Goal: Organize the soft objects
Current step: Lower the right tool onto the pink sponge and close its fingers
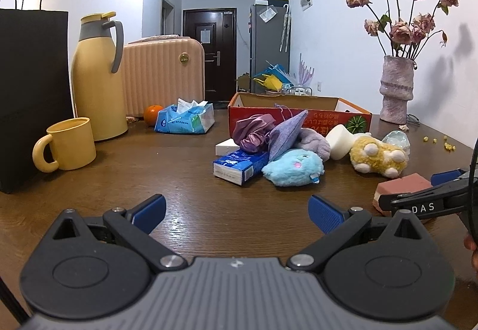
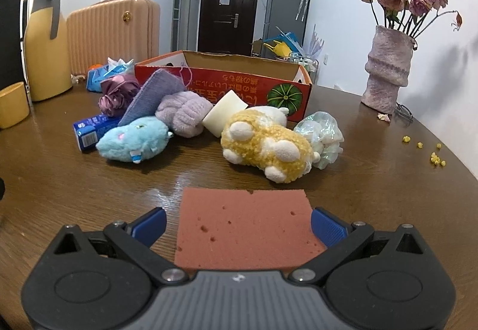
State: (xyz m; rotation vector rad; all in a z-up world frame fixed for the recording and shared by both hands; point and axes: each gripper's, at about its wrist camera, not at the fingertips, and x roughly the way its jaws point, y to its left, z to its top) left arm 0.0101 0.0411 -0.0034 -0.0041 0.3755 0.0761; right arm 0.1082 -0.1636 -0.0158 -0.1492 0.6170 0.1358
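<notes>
A pile of soft things lies before the open red cardboard box (image 2: 209,77): a blue plush (image 2: 134,140), a yellow and white plush (image 2: 266,147), a lilac fluffy cloth (image 2: 183,112), a purple knit pouch (image 2: 155,97), a satin purple bag (image 2: 116,94), a cream sponge (image 2: 224,115) and an iridescent bag (image 2: 322,133). A pink sponge (image 2: 245,228) lies on the table between my right gripper's (image 2: 239,225) open fingers, the right pad touching it. My left gripper (image 1: 237,215) is open and empty over bare table. The pink sponge (image 1: 400,189) also shows in the left wrist view.
A blue tissue pack (image 1: 239,165) lies by the pile. At the left stand a yellow mug (image 1: 68,144), a yellow thermos jug (image 1: 98,76), a black paper bag (image 1: 30,97), a tissue packet (image 1: 186,119) and an orange (image 1: 153,114). A vase of dried roses (image 1: 395,88) stands at the right.
</notes>
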